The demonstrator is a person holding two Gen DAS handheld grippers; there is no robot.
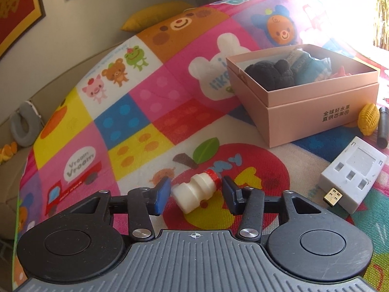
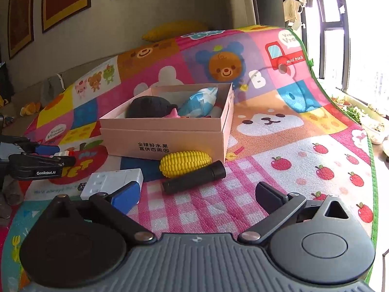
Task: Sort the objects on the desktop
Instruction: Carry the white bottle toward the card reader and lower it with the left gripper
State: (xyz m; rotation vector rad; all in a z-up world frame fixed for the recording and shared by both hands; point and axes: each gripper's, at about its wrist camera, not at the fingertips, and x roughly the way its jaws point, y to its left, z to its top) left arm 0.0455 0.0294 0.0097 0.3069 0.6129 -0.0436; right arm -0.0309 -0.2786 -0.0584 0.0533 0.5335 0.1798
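Observation:
A small white bottle with a red cap (image 1: 194,192) lies on its side on the colourful play mat. My left gripper (image 1: 194,196) is open, its fingers on either side of the bottle with a gap on each side. It shows from the side in the right wrist view (image 2: 48,154). The pink open box (image 1: 313,112) stands beyond to the right and holds a black plush and other items; it also shows in the right wrist view (image 2: 170,131). My right gripper (image 2: 194,194) is open and empty, above the mat before a yellow toy corn (image 2: 184,163) and a black cylinder (image 2: 194,177).
A white USB adapter (image 1: 352,175) lies right of the left gripper, and shows in the right wrist view (image 2: 109,182). The corn (image 1: 368,119) and black cylinder (image 1: 383,129) lie by the box's corner. The mat curves up against a wall behind. A window ledge is at the right.

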